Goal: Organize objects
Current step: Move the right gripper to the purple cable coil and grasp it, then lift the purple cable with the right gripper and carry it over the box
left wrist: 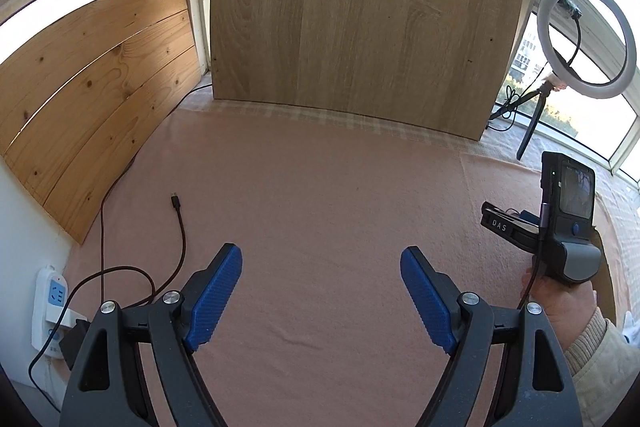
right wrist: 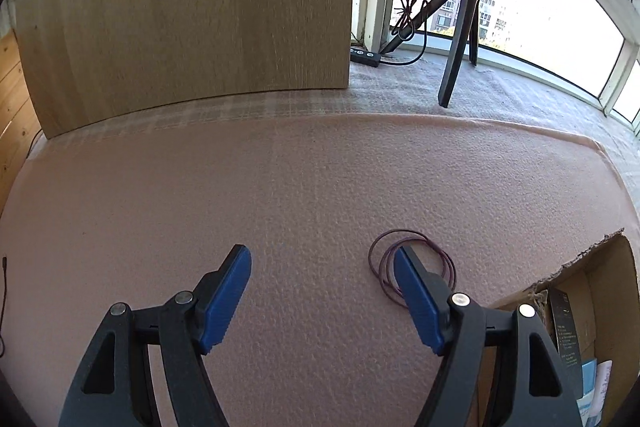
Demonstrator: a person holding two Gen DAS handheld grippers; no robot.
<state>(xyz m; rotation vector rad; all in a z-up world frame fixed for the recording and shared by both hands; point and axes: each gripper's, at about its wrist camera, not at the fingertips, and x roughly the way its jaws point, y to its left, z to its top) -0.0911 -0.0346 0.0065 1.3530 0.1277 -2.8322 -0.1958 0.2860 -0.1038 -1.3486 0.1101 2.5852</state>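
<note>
Wire coil (right wrist: 412, 267) behind right tool's (right wrist: 322, 283) fingertip

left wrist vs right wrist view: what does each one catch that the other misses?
Left wrist only: the white power strip at the wall, the pine boards, and the person's right hand gripping its handle.

Right wrist only: a small coil of purple wire beside the right tool, and an open cardboard box at lower right.

Both: pink cloth, upright wood panel, ring light on its tripod. The left tool and the right are open, empty.
</note>
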